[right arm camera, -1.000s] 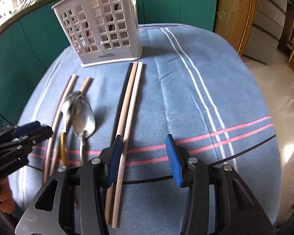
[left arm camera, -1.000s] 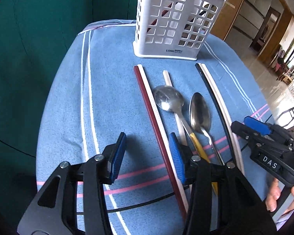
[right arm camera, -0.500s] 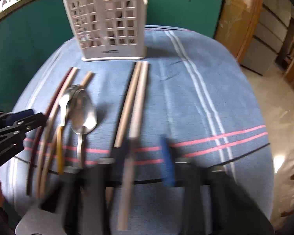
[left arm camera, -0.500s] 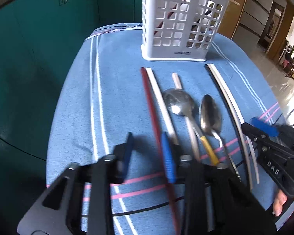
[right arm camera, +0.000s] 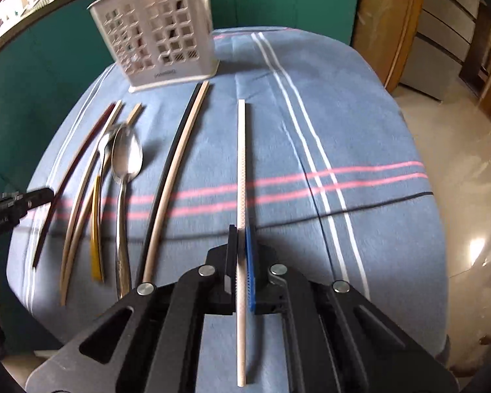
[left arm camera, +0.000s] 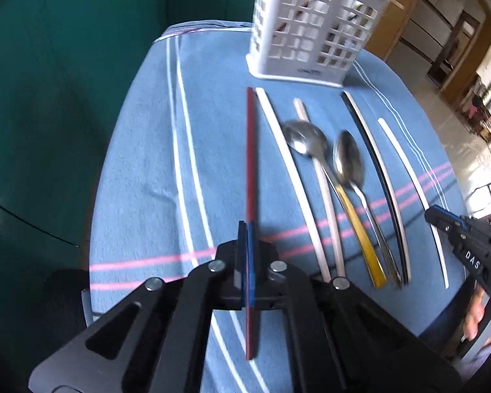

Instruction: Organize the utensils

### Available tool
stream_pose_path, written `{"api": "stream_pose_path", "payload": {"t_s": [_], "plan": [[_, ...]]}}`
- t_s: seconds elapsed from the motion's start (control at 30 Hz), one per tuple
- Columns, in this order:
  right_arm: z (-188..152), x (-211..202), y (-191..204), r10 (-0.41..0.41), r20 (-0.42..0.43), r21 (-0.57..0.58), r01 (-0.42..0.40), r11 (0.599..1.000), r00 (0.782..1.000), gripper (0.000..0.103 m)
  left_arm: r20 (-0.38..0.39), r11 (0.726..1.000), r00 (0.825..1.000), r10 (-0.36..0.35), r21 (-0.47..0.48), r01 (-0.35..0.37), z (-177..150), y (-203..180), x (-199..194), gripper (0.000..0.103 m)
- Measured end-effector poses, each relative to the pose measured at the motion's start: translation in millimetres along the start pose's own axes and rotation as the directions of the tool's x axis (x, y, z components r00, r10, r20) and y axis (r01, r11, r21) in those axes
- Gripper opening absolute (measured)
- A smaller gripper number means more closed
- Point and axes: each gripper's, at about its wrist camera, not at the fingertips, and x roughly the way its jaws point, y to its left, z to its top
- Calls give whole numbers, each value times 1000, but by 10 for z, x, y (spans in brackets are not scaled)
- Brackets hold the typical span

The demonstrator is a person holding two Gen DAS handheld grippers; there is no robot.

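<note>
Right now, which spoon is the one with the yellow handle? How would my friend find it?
Start at the white basket at the far end of the blue cloth. Two spoons lie side by side among the chopsticks in front of it. The yellow-handled spoon is the one nearer the left gripper; the all-silver spoon has no colour.

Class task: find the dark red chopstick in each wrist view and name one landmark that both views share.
Left wrist view: the dark red chopstick runs up the centre, clamped in the left gripper.
Right wrist view: the same chopstick curves along the far left, beside the spoons.
Shared landmark: the white utensil basket at the cloth's far end.
</note>
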Motion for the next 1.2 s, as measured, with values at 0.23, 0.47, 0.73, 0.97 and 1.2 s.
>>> {"api": "stream_pose_path", "payload": {"t_s": [0.23, 0.47, 0.73, 0.97, 1.2], "plan": [[26, 81, -30, -1, 9, 48, 0, 999, 1000, 18, 13, 1000, 1000, 12, -9, -12, 109, -24, 135, 5], [185, 184, 59, 0, 22, 41, -1, 999, 1000, 18, 8, 999, 1000, 10, -42, -10, 251, 0, 226, 6], [128, 165, 84, 42, 4, 27, -42, 999, 999, 6, -28, 998, 1000, 1, -55, -2, 102, 40, 124, 5], [9, 58, 72, 84, -2, 2, -84, 997, 997, 21, -24, 1000, 1000, 0, -5, -1, 30, -71, 22, 6], [197, 206, 108, 31, -6, 1, -31, 1000, 1000, 26, -7, 999, 999, 42, 29, -42, 373, -106, 271, 20]]}}
